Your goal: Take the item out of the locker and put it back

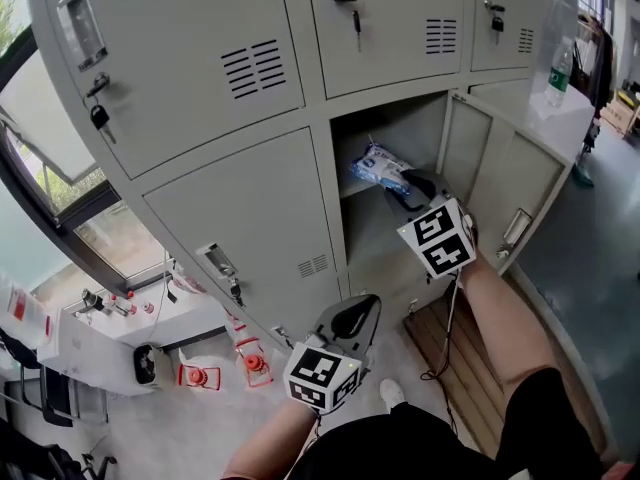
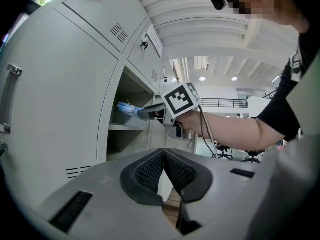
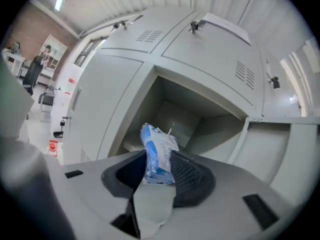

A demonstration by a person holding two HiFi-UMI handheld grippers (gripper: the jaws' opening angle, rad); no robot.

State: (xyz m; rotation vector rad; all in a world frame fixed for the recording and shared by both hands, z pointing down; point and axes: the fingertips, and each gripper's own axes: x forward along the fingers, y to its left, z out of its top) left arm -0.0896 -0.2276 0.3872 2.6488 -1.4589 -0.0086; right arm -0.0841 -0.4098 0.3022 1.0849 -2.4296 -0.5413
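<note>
A blue-and-white plastic packet (image 1: 378, 165) is at the mouth of the open locker compartment (image 1: 400, 128), just above its inner shelf (image 1: 352, 190). My right gripper (image 1: 408, 188) is shut on it. In the right gripper view the packet (image 3: 157, 154) stands pinched between both pads, with the locker's inside behind it. My left gripper (image 1: 352, 320) hangs low in front of the closed lower doors, jaws shut and holding nothing. The left gripper view shows its pads (image 2: 150, 171) pressed together, and beyond them the right gripper (image 2: 150, 113) with the packet (image 2: 127, 108).
The compartment's door (image 1: 510, 183) stands swung open to the right. Closed locker doors with hanging keys (image 1: 99, 118) surround it. A bottle (image 1: 561, 73) stands on a white surface at the far right. Red items (image 1: 198, 376) and a wooden board (image 1: 470, 363) lie on the floor.
</note>
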